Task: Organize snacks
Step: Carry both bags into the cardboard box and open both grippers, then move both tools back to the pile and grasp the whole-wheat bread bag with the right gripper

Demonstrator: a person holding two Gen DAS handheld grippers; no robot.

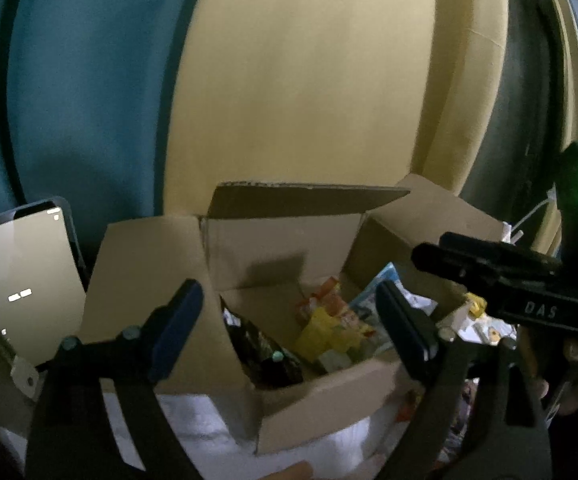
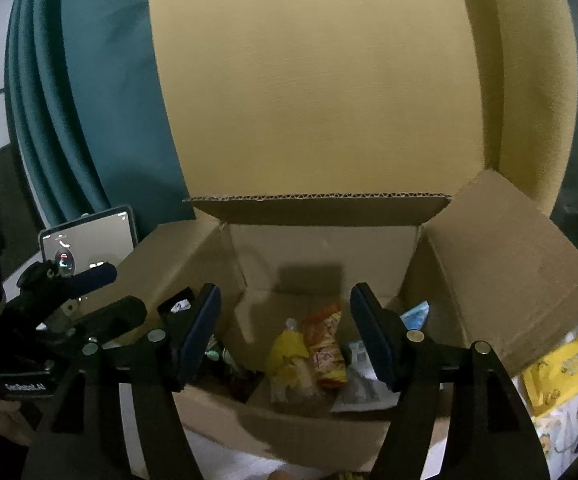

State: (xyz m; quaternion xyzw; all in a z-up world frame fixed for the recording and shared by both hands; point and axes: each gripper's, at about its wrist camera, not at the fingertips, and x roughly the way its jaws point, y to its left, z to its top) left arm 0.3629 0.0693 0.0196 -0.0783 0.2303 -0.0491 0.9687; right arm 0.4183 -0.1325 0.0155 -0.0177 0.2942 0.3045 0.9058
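An open cardboard box [image 1: 321,392] [image 2: 329,240] stands on a white surface with its flaps up. Inside lie several snack packets: a yellow pouch [image 2: 289,360] [image 1: 321,332], an orange packet [image 2: 327,344] [image 1: 325,296], a white and blue packet [image 2: 365,384] [image 1: 373,300] and a dark packet [image 1: 265,352]. My left gripper [image 1: 293,324] is open and empty, hovering over the box's near left side. My right gripper [image 2: 285,336] is open and empty above the box's near edge. The right gripper's body [image 1: 501,276] shows in the left wrist view.
A tablet [image 1: 21,276] [image 2: 89,244] leans at the left behind the box. A yellow snack bag [image 2: 557,372] and other packets lie on the white surface right of the box. A tan panel [image 2: 321,80] and teal curtain [image 2: 97,100] stand behind.
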